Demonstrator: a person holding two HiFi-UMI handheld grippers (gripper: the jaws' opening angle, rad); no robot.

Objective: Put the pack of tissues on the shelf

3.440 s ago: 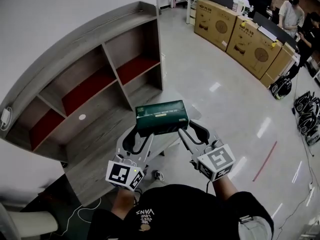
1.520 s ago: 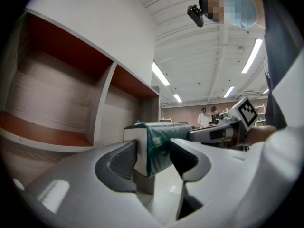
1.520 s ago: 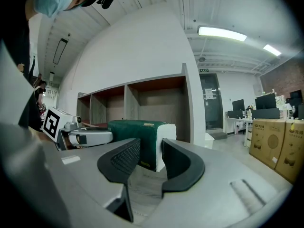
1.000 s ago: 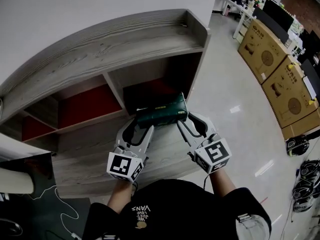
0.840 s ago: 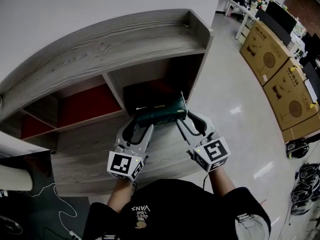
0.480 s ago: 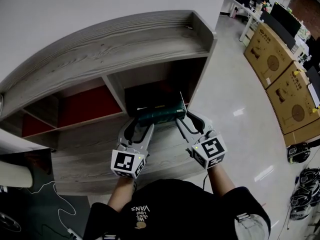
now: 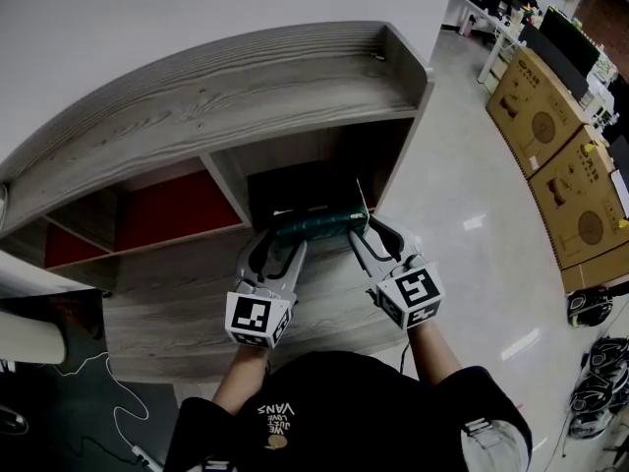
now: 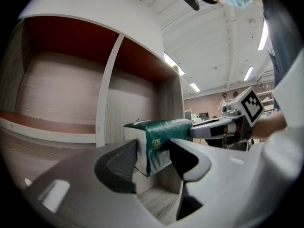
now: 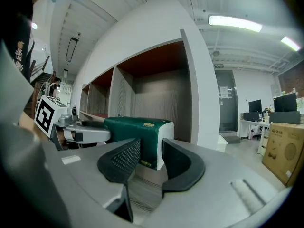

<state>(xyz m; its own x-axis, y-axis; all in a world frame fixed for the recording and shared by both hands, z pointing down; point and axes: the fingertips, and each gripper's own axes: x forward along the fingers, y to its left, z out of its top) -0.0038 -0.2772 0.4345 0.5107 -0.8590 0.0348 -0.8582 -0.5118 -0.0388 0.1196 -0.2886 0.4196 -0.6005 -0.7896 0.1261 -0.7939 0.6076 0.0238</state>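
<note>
Grey wood-grain shelf (image 7: 246,77): green wrapped tissue pack (image 7: 319,225) at its opening, left gripper (image 7: 279,236) and right gripper (image 7: 358,232) clamped on its ends; seemingly not yet set down.

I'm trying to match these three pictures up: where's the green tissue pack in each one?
Head view: tissue pack at centre, just left of the shelf's right end wall.
Left gripper view: pack at centre, clamped between the jaws.
Right gripper view: pack at centre, clamped between the jaws.
Shared landmark: that end wall, seen in all three.
</note>
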